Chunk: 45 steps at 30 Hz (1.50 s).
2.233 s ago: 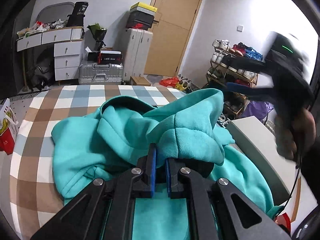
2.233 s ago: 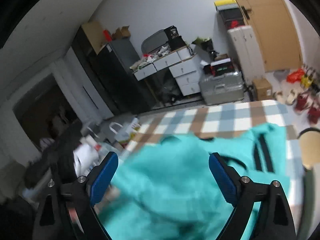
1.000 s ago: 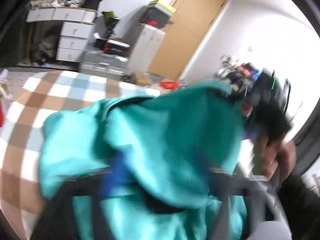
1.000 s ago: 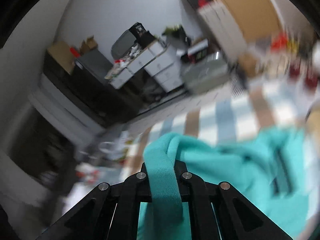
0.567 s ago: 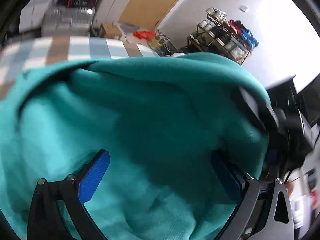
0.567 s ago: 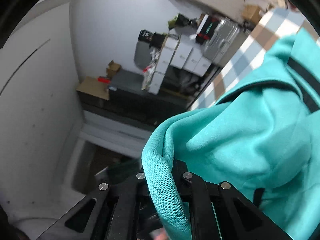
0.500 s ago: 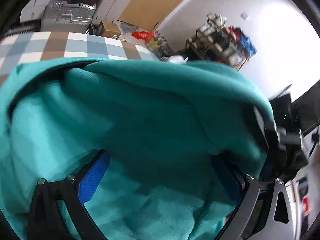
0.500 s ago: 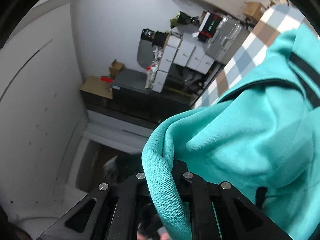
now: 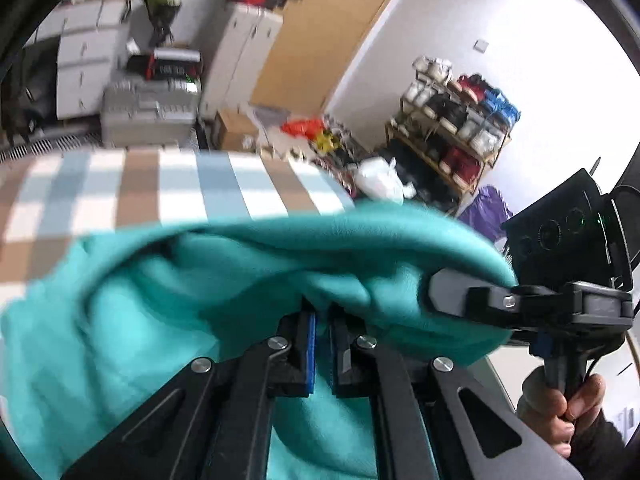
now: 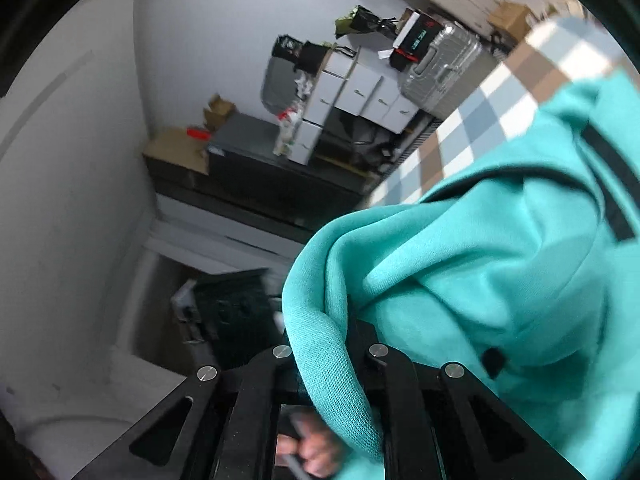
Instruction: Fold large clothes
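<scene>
I see the teal hoodie (image 9: 168, 304) bunched over the near part of the checked bedspread (image 9: 140, 184), its far edge bare. My left gripper (image 9: 322, 320) has its blue pads together, pinching a fold of it. My right gripper (image 10: 326, 344) is clamped on a thick hem, lifting that part off the bed. A hand (image 9: 560, 412) grips its handle.

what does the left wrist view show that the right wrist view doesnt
Only the left wrist view shows the shoe rack, the wooden door, the right gripper from outside and the hand holding it. Only the right wrist view shows the dark cabinet with cardboard boxes on it. Both show the teal hoodie, the checked cover, the silver suitcase and the white drawers.
</scene>
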{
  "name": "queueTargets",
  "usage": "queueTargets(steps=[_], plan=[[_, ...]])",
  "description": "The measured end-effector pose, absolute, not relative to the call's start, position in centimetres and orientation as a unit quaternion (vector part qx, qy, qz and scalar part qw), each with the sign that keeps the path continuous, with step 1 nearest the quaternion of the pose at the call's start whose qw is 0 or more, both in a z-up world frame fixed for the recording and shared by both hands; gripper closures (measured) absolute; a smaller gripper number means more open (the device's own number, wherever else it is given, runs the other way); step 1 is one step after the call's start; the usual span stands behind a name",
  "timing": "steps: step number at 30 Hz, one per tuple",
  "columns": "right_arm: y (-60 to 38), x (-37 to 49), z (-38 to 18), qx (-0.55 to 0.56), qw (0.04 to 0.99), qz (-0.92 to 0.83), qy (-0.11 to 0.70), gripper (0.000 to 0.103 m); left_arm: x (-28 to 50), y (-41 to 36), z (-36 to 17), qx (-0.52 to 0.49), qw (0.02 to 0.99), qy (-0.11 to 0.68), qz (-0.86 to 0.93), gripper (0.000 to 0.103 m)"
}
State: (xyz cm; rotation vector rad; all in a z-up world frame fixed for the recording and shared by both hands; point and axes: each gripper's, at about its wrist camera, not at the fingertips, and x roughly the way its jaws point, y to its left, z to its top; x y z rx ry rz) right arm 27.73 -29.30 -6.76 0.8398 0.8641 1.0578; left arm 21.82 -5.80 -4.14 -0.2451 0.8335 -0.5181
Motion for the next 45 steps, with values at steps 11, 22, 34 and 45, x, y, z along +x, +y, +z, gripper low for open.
queueTargets(steps=[11, 22, 34, 45], plan=[[-27.4, 19.7, -6.0, 0.194, 0.795, 0.416, 0.397, 0.089, 13.9, -2.5, -4.7, -0.078, 0.902, 0.37, -0.209, 0.103], [-26.1, 17.3, -14.6, 0.119, 0.79, 0.304, 0.52, 0.084, 13.6, -0.6, -9.2, -0.084, 0.864, 0.466, -0.17, 0.103], [-28.6, 20.0, -10.9, 0.149, 0.829, 0.249, 0.478, 0.05, 18.3, -5.3, -14.2, -0.085, 0.832, 0.527, -0.147, 0.019], [-24.3, 26.2, -8.2, 0.126, 0.844, 0.304, 0.423, 0.097, 19.8, -2.5, -11.3, -0.157, 0.892, 0.393, -0.158, 0.094]])
